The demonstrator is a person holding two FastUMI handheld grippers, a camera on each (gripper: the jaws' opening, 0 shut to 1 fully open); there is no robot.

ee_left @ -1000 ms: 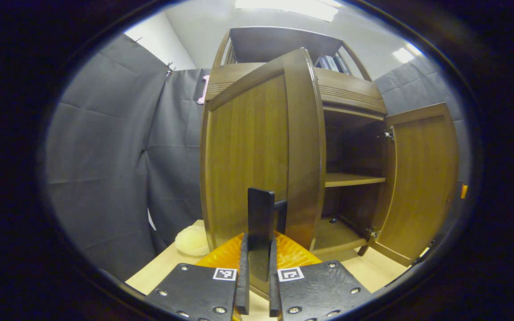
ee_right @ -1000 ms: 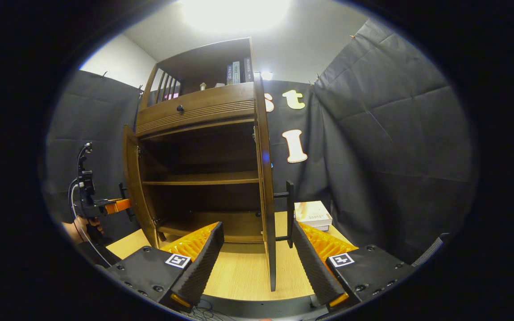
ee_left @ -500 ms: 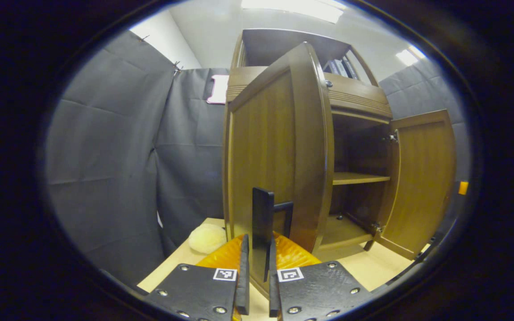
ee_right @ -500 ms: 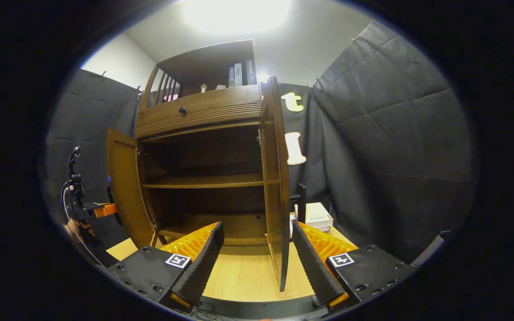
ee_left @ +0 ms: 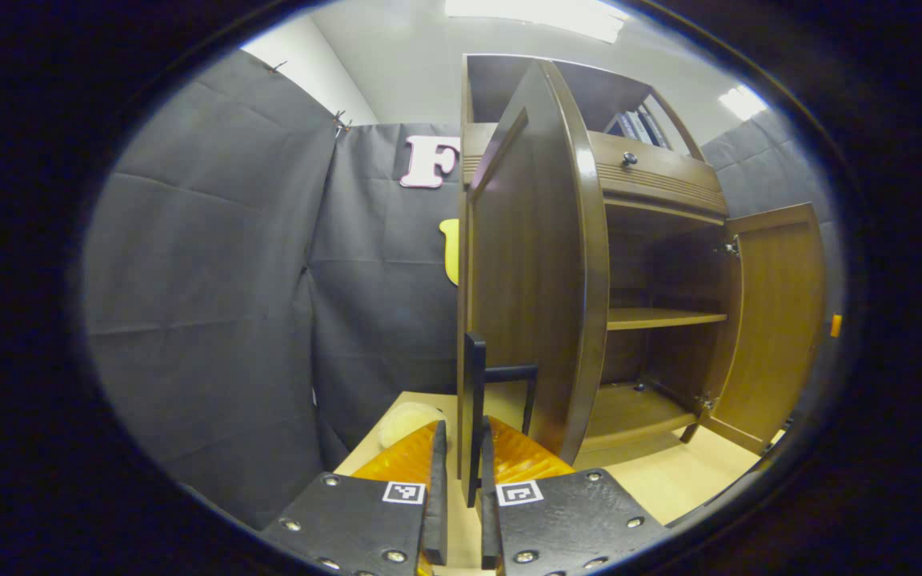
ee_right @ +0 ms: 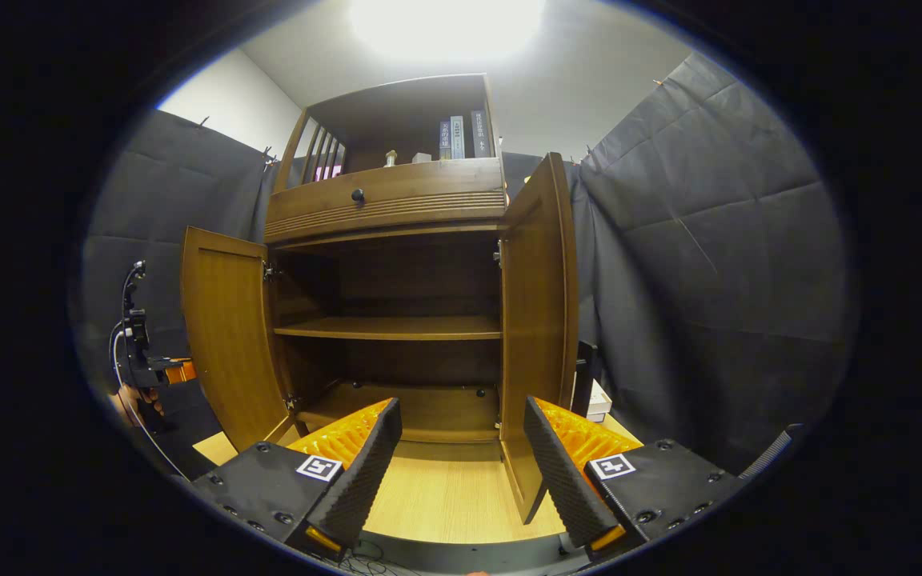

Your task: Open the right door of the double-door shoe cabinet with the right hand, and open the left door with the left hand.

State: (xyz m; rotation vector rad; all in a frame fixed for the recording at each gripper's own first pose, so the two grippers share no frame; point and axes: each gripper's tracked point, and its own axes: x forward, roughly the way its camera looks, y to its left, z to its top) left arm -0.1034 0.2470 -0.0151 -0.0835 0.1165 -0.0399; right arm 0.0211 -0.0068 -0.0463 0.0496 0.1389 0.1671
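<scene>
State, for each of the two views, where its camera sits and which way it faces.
Left gripper view: rides the left hand-held gripper, facing the left door edge-on; own fingers clamp its black handle.
Right gripper view: rides the right hand-held gripper, facing the cabinet's front; own fingers spread, with the other gripper and a hand far left.
Shared: shelf, right door, drawer knob.

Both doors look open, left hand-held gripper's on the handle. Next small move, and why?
Probably open the left hand-held gripper and back it off the black handle. Its fingers clamp that handle, and the left door already stands swung wide, as does the right door, with the shelf exposed. The right hand-held gripper is open and holds nothing.
</scene>
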